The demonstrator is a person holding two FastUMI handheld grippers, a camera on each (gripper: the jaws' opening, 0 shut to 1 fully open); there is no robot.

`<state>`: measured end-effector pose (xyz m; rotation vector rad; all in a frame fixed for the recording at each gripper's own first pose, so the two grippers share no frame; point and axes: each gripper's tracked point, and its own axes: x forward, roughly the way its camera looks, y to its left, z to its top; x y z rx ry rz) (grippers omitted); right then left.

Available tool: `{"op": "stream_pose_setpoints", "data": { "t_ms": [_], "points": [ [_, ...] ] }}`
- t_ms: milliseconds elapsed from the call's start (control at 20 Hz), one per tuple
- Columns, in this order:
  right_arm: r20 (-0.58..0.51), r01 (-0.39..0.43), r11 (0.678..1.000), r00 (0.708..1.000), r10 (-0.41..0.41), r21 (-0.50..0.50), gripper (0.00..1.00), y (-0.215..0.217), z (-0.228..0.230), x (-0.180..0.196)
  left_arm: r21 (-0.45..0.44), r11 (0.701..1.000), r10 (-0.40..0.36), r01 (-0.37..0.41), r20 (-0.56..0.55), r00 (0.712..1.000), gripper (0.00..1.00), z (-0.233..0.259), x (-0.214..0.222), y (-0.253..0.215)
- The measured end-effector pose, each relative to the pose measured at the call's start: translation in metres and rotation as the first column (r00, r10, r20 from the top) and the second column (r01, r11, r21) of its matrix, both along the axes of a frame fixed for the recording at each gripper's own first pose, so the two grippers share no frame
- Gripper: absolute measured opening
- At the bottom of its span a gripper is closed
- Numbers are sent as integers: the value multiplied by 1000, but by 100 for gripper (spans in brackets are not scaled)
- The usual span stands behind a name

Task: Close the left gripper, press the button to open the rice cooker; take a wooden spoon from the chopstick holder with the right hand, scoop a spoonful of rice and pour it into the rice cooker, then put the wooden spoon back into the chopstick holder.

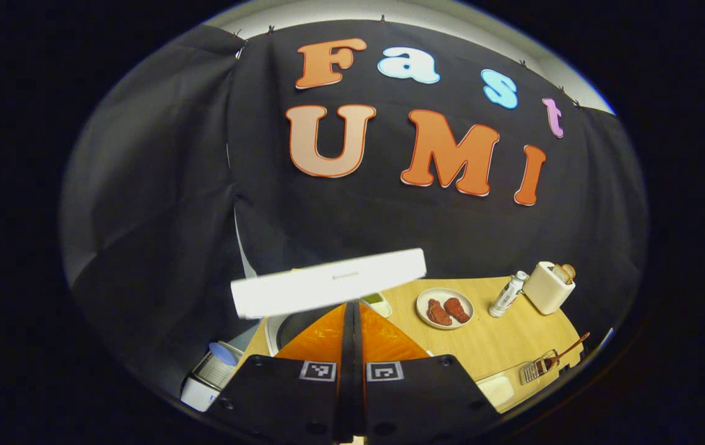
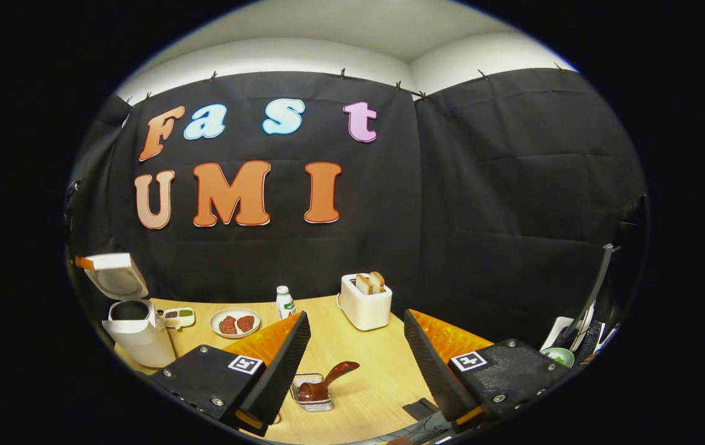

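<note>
Left gripper view: the left gripper [image 1: 352, 346] has its jaws pressed together, nothing between them, held above the open rice cooker [image 1: 284, 327]. The cooker's white lid [image 1: 327, 282] stands raised, crossing the view just beyond the fingertips, and the dark inner pot shows below it. Farther along the wooden bench [image 1: 488, 346] lie a plate of red meat pieces [image 1: 445, 308], a small white bottle [image 1: 508, 295] and a white toaster [image 1: 548, 287] with bread in its slots. Near the bench's front edge stands the wire chopstick holder [image 1: 537, 368], with the wooden spoon [image 1: 565, 352] leaning out of it.

Right gripper view: the right gripper [image 2: 355, 355] has its jaws wide apart and holds nothing. Between and just beyond the fingers, the chopstick holder [image 2: 314, 390] rests on the bench [image 2: 377, 377], with the wooden spoon [image 2: 327, 380] lying in it, bowl low and handle slanting up to the right. The rice cooker [image 2: 139, 337] stands at the far left with its lid [image 2: 114, 275] up. Beside it sit a small divided dish [image 2: 178, 317], the plate of meat [image 2: 235, 322], the bottle [image 2: 285, 302] and the toaster [image 2: 364, 306].
</note>
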<state>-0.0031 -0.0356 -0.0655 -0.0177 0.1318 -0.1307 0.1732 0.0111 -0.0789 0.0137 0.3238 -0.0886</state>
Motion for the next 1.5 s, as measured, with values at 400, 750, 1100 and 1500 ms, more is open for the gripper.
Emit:
{"op": "stream_pose_setpoints", "data": {
  "t_ms": [400, 750, 1100, 1500],
  "points": [
    [-74, -40, 996, 996, 46, 81, 95, 7, -57, 42, -18, 999, 34, -32, 184, 982, 4, 68, -58, -4],
    [-175, -2, 990, 984, 26, 139, 95, -4, -125, 80, -9, 995, 102, -103, 237, 966, 8, 89, -90, 15],
    [-265, 25, 969, 963, 42, 245, 94, 3, -176, 88, -23, 995, 104, -102, 255, 961, 60, 100, -110, -1],
    [-359, 24, 938, 927, 108, 345, 95, 18, -215, 83, -23, 991, 132, -131, 261, 956, 100, 104, -111, -8]
  ]
}}
